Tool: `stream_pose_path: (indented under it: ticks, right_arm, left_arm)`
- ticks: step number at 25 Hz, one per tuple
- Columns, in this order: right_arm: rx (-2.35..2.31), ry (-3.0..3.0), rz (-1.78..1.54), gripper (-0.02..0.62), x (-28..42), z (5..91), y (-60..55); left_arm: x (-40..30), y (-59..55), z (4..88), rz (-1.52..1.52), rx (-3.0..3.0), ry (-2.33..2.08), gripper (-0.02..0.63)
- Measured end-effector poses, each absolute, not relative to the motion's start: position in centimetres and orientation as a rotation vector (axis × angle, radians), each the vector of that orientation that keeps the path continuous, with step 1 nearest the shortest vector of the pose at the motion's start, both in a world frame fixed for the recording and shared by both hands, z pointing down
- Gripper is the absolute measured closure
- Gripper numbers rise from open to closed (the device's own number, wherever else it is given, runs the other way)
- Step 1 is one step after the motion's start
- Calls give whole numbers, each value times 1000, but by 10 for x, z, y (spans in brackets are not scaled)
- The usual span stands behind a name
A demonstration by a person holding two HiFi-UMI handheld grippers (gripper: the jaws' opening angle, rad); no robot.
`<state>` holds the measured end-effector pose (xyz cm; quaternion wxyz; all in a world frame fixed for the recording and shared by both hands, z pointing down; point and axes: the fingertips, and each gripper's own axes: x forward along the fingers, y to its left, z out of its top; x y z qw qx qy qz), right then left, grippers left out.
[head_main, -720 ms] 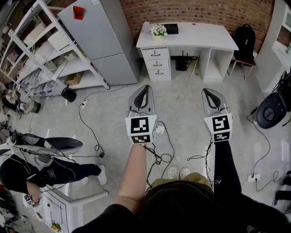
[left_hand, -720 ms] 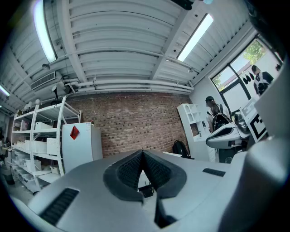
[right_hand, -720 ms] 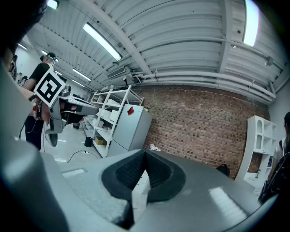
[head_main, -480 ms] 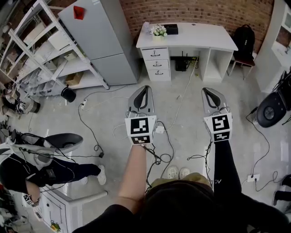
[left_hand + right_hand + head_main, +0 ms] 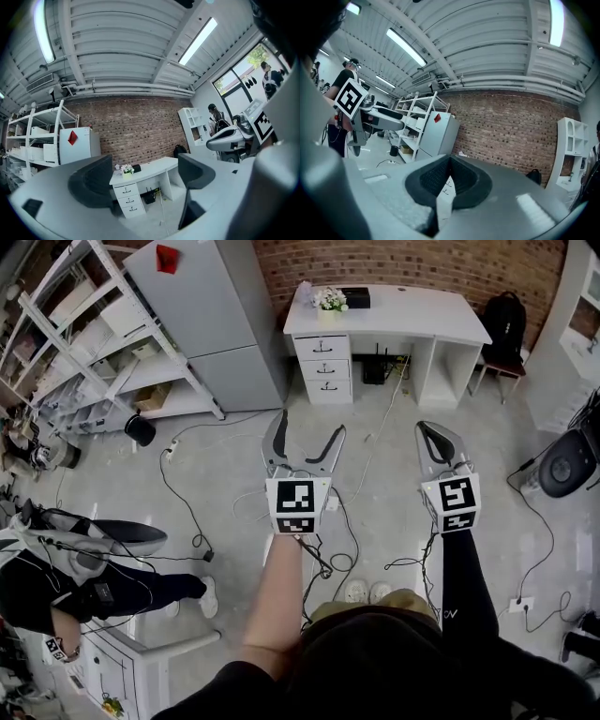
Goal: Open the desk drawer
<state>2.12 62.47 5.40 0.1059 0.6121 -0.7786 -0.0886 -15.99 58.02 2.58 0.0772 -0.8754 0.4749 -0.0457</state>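
Observation:
The white desk (image 5: pixel 403 322) stands against the brick wall, far across the floor. Its stack of three drawers (image 5: pixel 322 368) on the left side is closed, each with a dark handle. My left gripper (image 5: pixel 303 439) hangs in mid-air well short of the desk, open, with nothing between its jaws. In the left gripper view the drawers (image 5: pixel 127 199) show small between the spread jaws of the left gripper (image 5: pixel 145 180). My right gripper (image 5: pixel 438 441) is level beside it, shut and empty. In the right gripper view the pads of the right gripper (image 5: pixel 449 180) meet, leaving only a thin slit.
A grey cabinet (image 5: pixel 211 315) and white shelving (image 5: pixel 84 343) stand left of the desk. Cables (image 5: pixel 328 554) trail over the floor ahead. A chair with a black backpack (image 5: pixel 503 320) stands right of the desk. A person (image 5: pixel 84 587) sits at lower left. Flowers (image 5: pixel 328 301) sit on the desk.
The left gripper's jaws have spread from shut to wide open. Both grippers stay at about the same spot; the view has shifted slightly toward the desk.

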Motion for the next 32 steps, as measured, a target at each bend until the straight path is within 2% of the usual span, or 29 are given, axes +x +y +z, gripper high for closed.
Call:
stream_pose_path:
  ticks: [2, 5, 17, 32]
  right_arm:
    - [1807, -2292, -258, 595, 21, 54, 627]
    - [1836, -2289, -247, 595, 25, 53, 630]
    - [1885, -2293, -209, 595, 42, 63, 610]
    - [1865, -2342, -199, 595, 97, 75, 505]
  left_arm:
    - [-161, 581, 30, -121, -2652, 1400, 156]
    - [-162, 583, 29, -81, -2686, 1377, 135]
    - [-151, 557, 28, -28, -2699, 1336, 132]
    - [-102, 451, 47, -77, -2673, 1391, 133]
